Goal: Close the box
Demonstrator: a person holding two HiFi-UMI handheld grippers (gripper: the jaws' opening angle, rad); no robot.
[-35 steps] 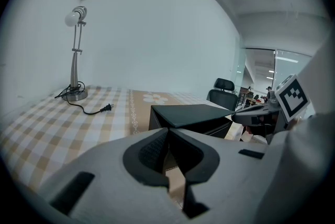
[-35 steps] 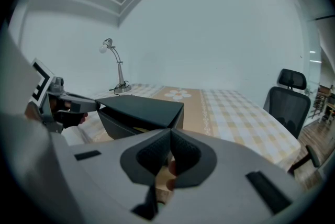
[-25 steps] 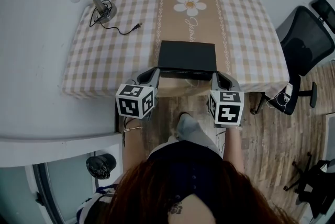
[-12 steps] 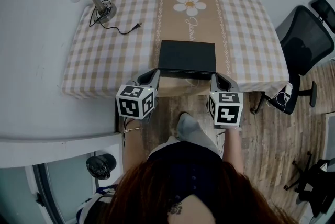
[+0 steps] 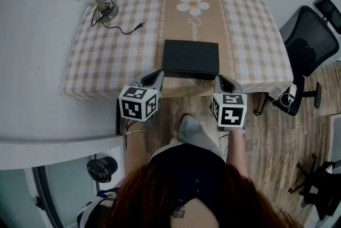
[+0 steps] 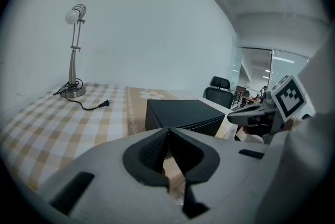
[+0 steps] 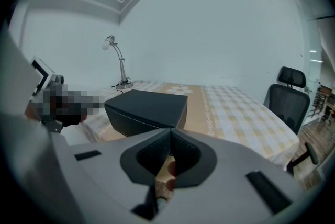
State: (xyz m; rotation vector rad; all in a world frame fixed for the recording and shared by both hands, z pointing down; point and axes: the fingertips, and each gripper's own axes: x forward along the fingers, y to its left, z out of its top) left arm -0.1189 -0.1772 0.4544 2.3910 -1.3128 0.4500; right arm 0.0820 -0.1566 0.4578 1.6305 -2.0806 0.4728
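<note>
Flagging risk: black box [image 5: 191, 57] is seen with lid [image 7: 149, 100] down, near the checked tablecloth's [image 5: 106, 51] front edge. Left gripper [image 6: 167, 131] and right gripper [image 7: 170, 134] are pressed together, empty, just off its near corners. If uneven pressure is applied, the lid could be skewed or the box shoved.

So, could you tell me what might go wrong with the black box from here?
The black box sits close to the table's front edge, so a nudge from the left gripper or right gripper, both shut, could slide it. Whether its lid is fully seated cannot be told.
</note>
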